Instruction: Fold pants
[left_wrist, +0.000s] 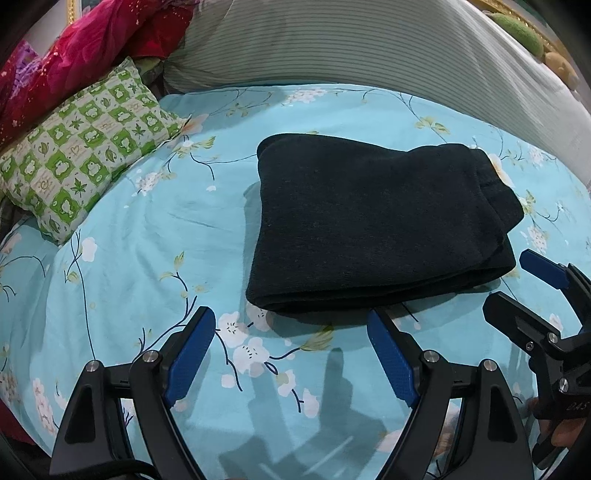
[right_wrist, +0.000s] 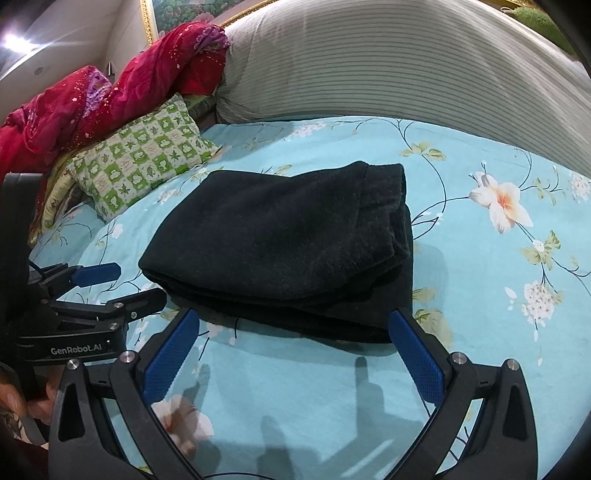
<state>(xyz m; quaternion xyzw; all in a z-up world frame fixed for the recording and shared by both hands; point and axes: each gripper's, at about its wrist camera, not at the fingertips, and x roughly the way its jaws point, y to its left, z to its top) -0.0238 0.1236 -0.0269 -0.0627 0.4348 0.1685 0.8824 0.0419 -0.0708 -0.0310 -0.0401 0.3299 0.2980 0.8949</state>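
A turquoise bedsheet printed with white blossoms and dark branches (left_wrist: 147, 229) covers the bed, with a long grey-striped bolster cushion (left_wrist: 369, 48) along its far edge. On the sheet's middle lies the pair of black knit pants (left_wrist: 369, 229), folded into a thick rectangular stack. A green-and-white checked pillow (left_wrist: 81, 147) sits well to its left. The left gripper (left_wrist: 291, 328) and right gripper (right_wrist: 295, 325) hover near the stack's front edge, jaws spread, holding nothing.

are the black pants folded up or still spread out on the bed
Folded. The black pants lie as a compact stack on the floral bedsheet, with layered edges showing along the near side. Both claws are open and off the fabric.
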